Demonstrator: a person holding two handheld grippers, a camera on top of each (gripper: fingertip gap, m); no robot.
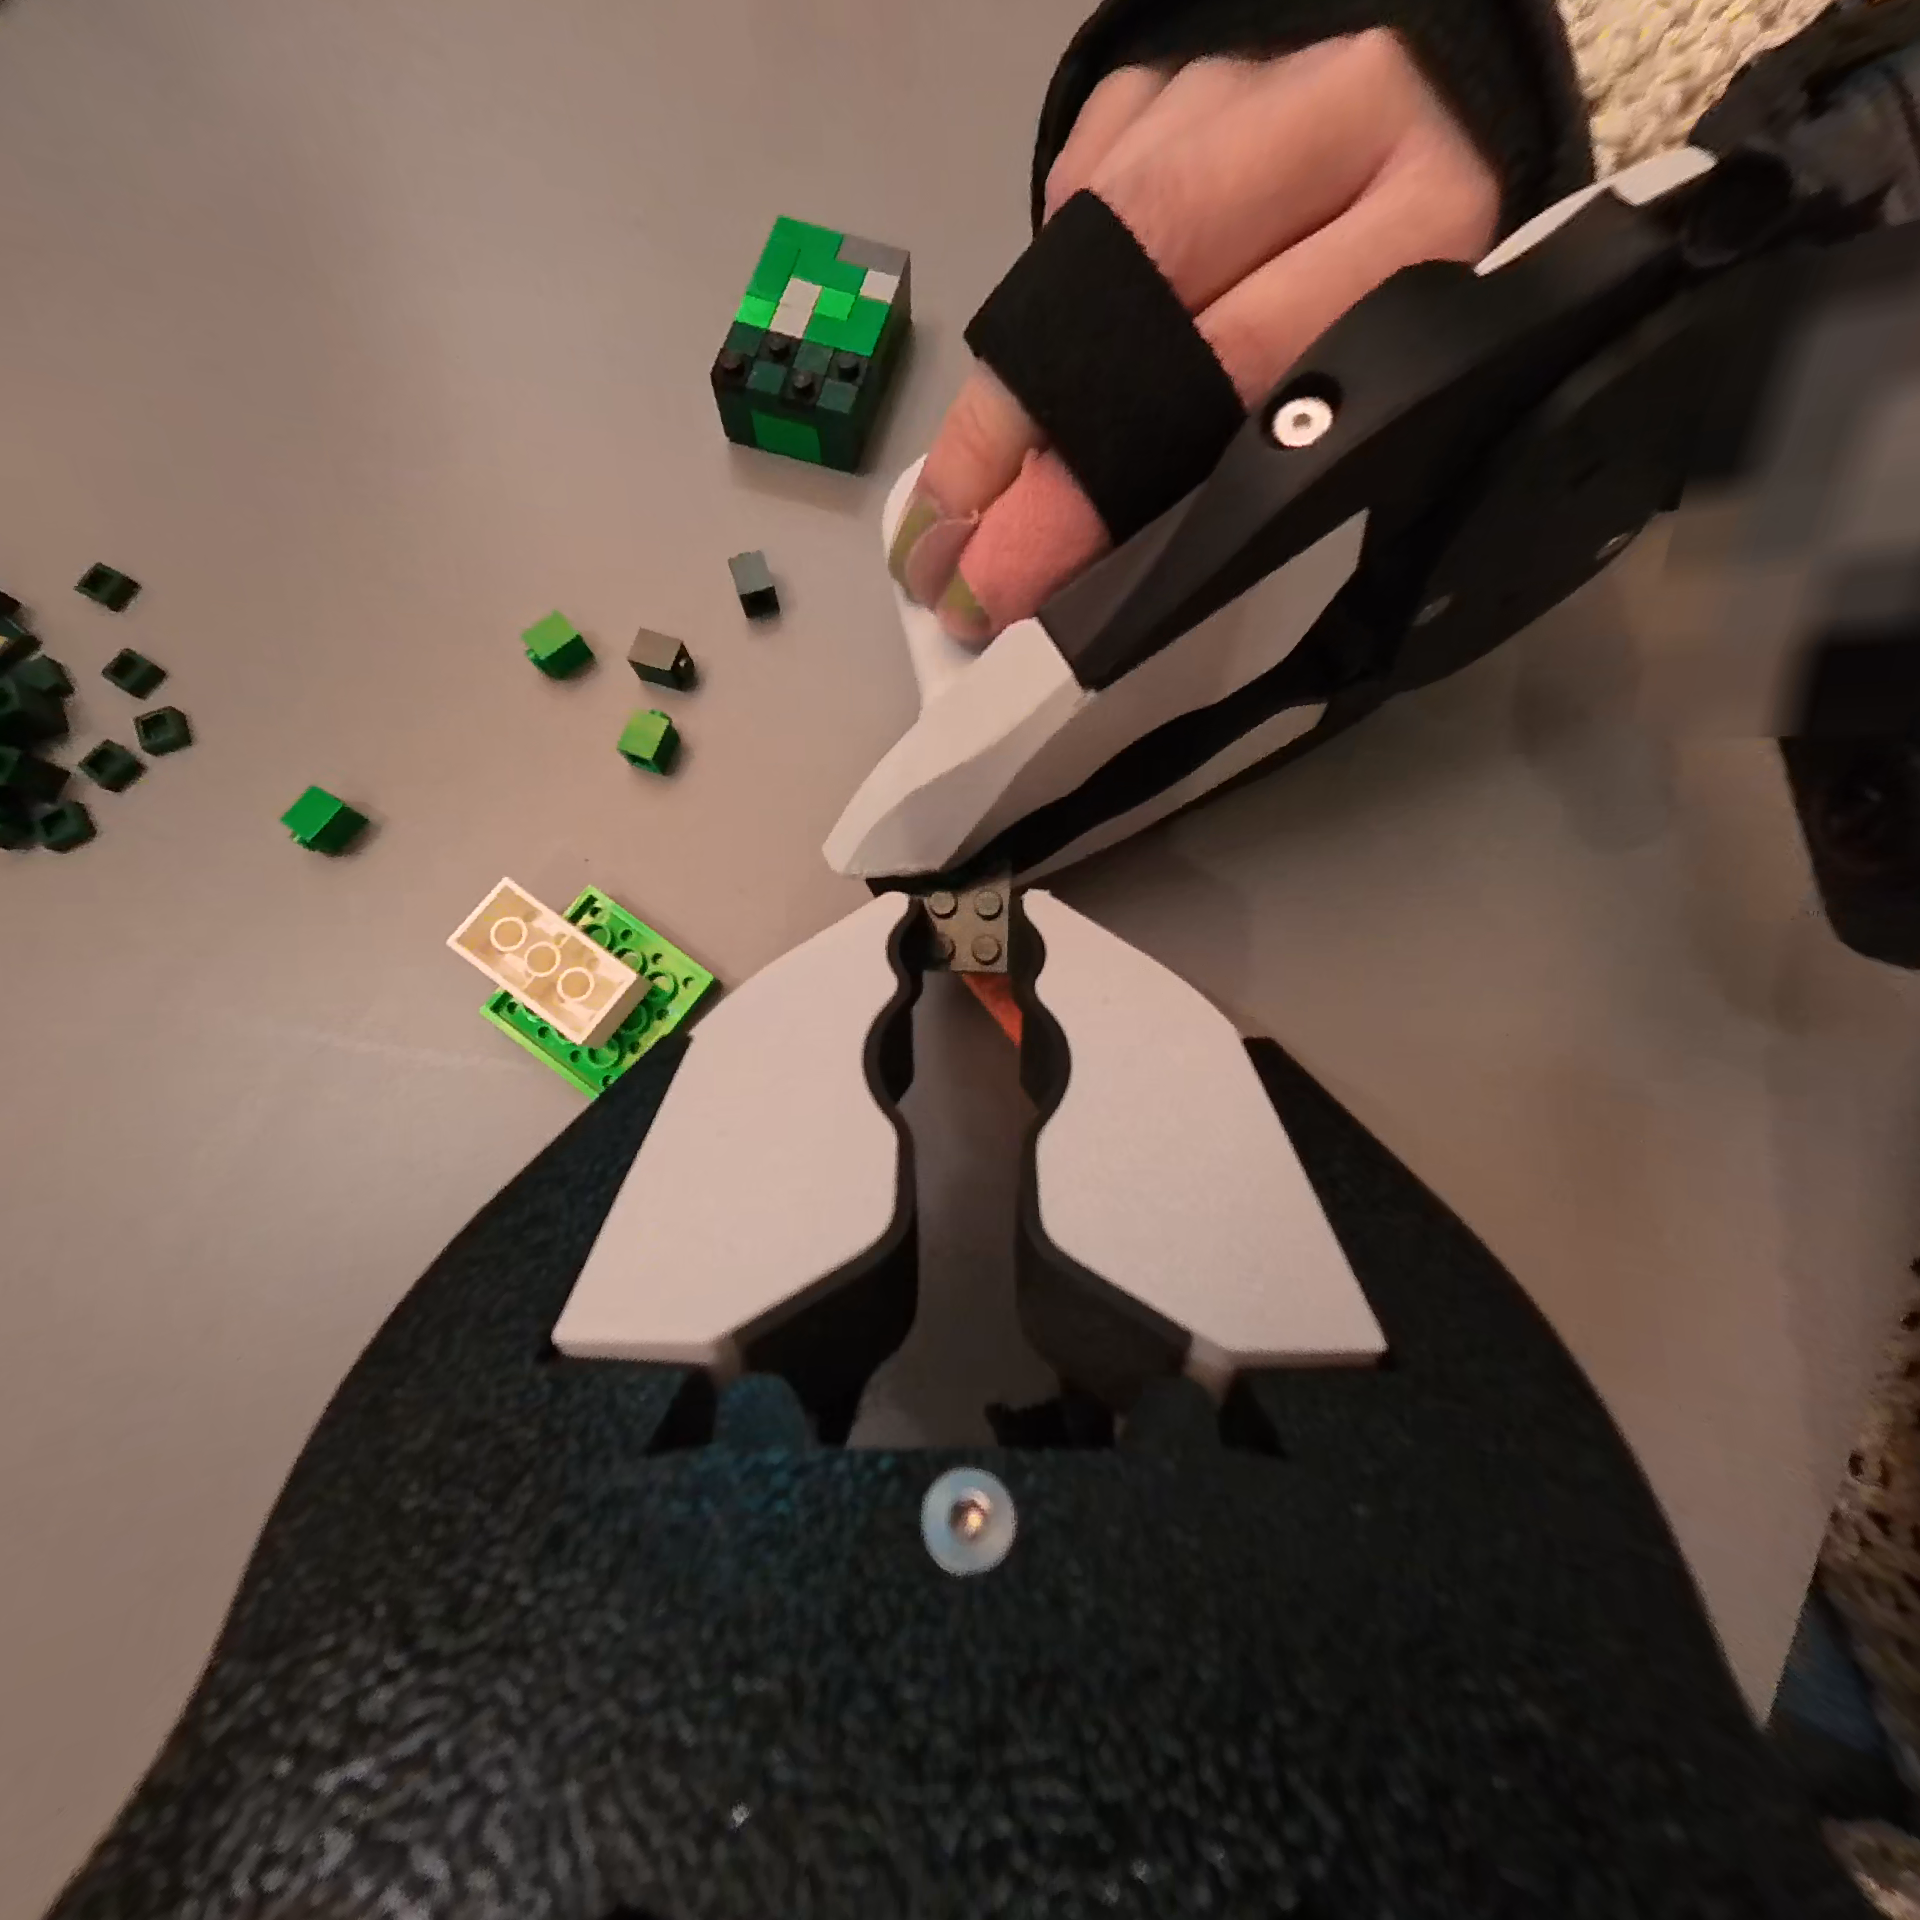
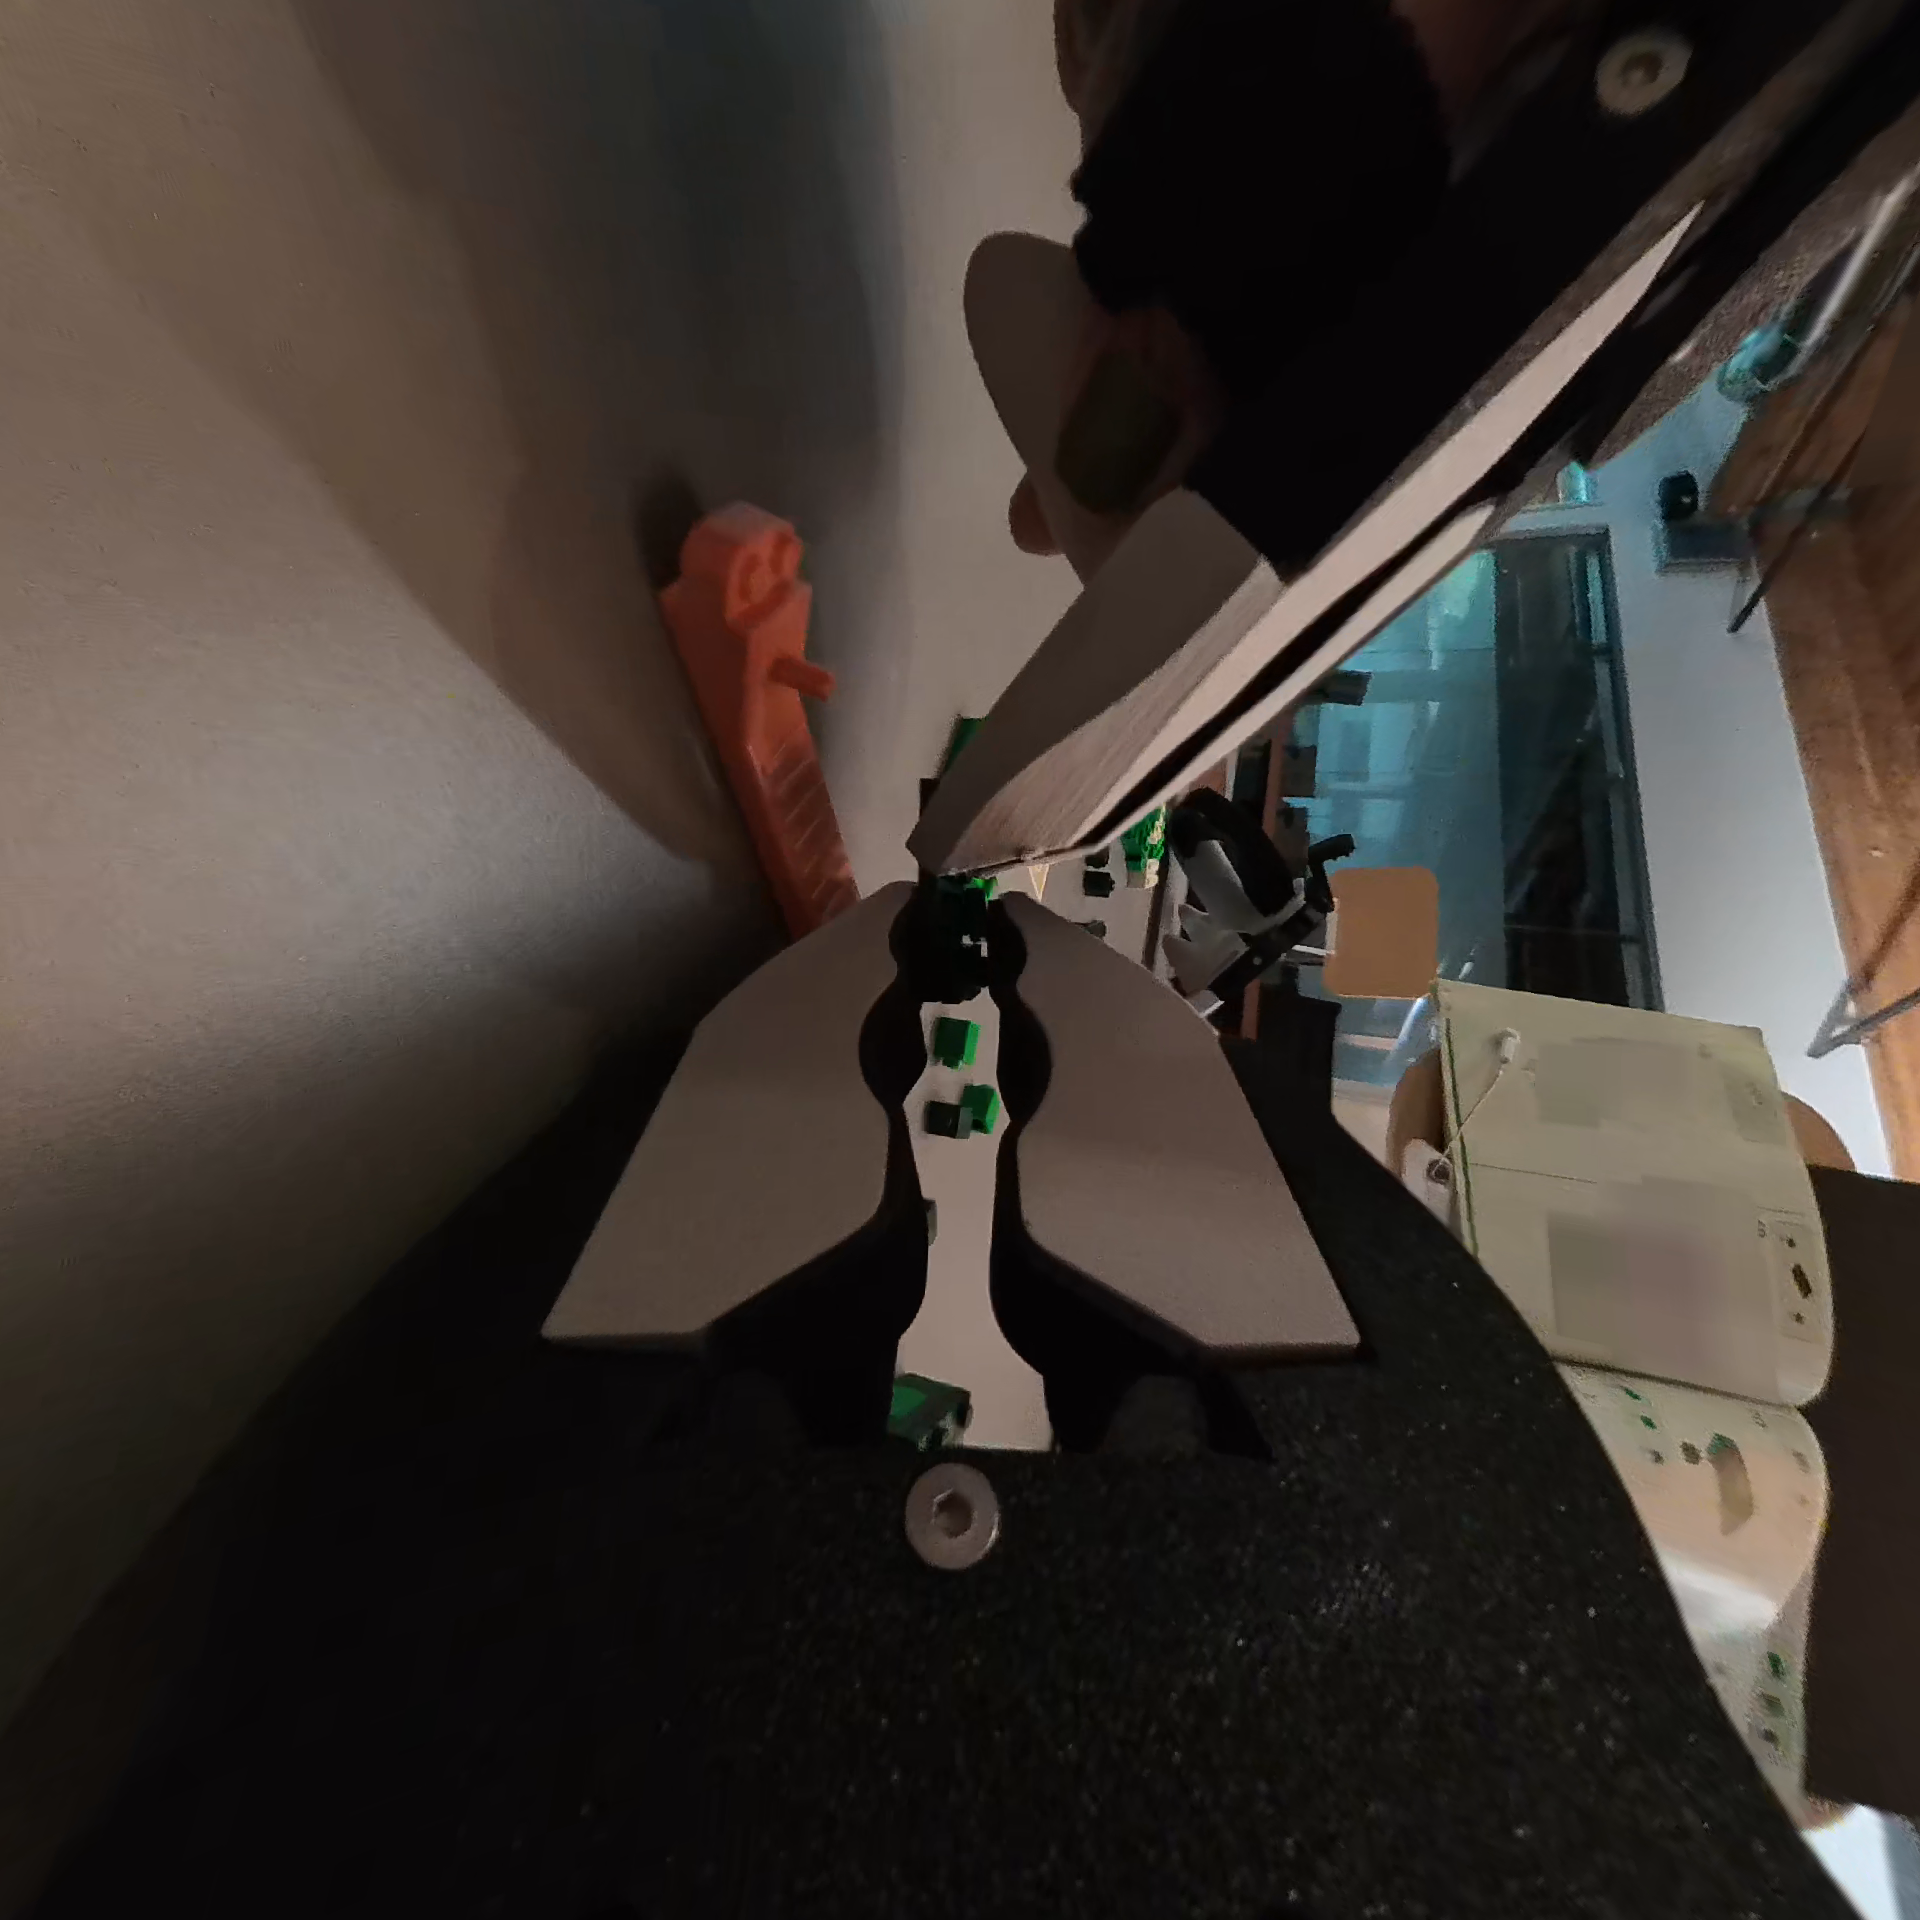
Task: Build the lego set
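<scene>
My left gripper [image 1: 964,925] is shut on a dark grey two-by-two brick [image 1: 971,932], held above the grey table [image 1: 312,312]. My right gripper [image 1: 914,878], held by a hand, comes in from the upper right, and its closed tips touch the far edge of that brick. In the right wrist view my right gripper [image 2: 951,920] is closed on a small dark piece with green flecks [image 2: 951,930]; what it is stays unclear. The left gripper's tips [image 2: 940,847] meet it from the upper right. A green and black cube build [image 1: 816,343] stands farther back.
A white brick [image 1: 545,961] lies on a lime plate [image 1: 665,987] left of my left fingers. Loose green [image 1: 556,644] and grey [image 1: 660,657] bricks are scattered mid-table, and a dark green pile [image 1: 42,748] sits at the left edge. An orange brick separator [image 2: 758,707] lies under the grippers. Between my right fingertips and the lime plate [image 1: 665,987] there is roughly 4 cm.
</scene>
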